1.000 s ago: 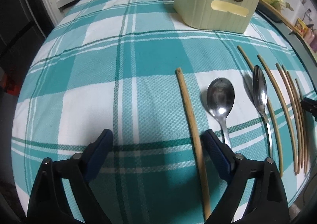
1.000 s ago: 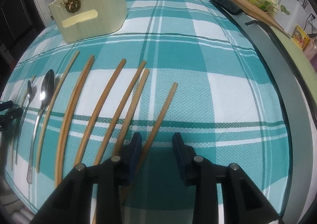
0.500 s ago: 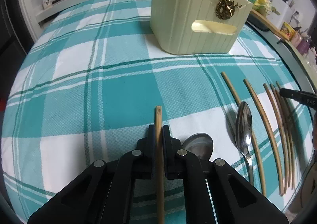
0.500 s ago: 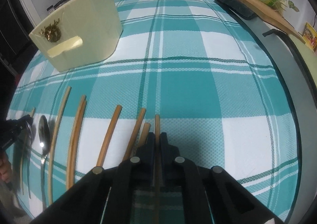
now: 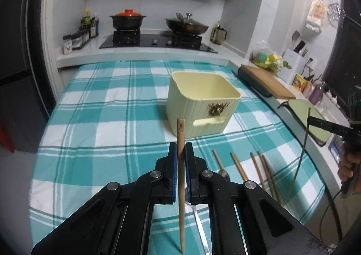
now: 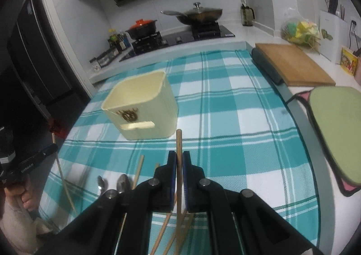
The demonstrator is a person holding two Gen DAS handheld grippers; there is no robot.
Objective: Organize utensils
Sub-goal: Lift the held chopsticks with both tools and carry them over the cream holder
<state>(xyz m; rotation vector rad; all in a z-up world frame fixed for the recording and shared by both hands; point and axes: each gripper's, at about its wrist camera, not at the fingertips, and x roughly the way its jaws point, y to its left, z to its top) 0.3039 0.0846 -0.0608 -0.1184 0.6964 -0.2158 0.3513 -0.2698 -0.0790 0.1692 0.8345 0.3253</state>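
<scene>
The left gripper (image 5: 181, 152) had its fingers (image 5: 172, 164) pinching a chopstick (image 5: 180, 142) that stood nearly upright, its blunt tip poking above the pads and its thin end hanging down toward 6 o'clock, clear of the cloth (image 5: 90, 108). The right gripper (image 6: 179, 160) likewise had its fingers (image 6: 187, 171) pressed on a second chopstick (image 6: 179, 142), lifted off the bench with its tip pointing to 12 o'clock. In the left view the cream bin (image 5: 203, 106) stood open-topped just past the held tip, at about 1 o'clock, with its rim free all round; in the right view the bin (image 6: 142, 113) sat at 11 o'clock, its near corner close to the raised tip. Between each gripper and the bin lay a bare band of checked cloth. Loose chopsticks (image 5: 255, 169) lay side by side on the cloth at 4 o'clock of the left gripper, and a spoon (image 5: 222, 175) showed partly behind its right finger. From the right wrist two spoon bowls (image 6: 123, 181) lay at 8 o'clock, beside another stick. The cloth's right edge ran along a grey bench edge (image 6: 300, 124), beyond which sat a cutting board (image 6: 293, 63) and a green mat (image 6: 338, 124). Wide open cloth stretched at 9 to 11 o'clock in the left view, out to its left edge.
</scene>
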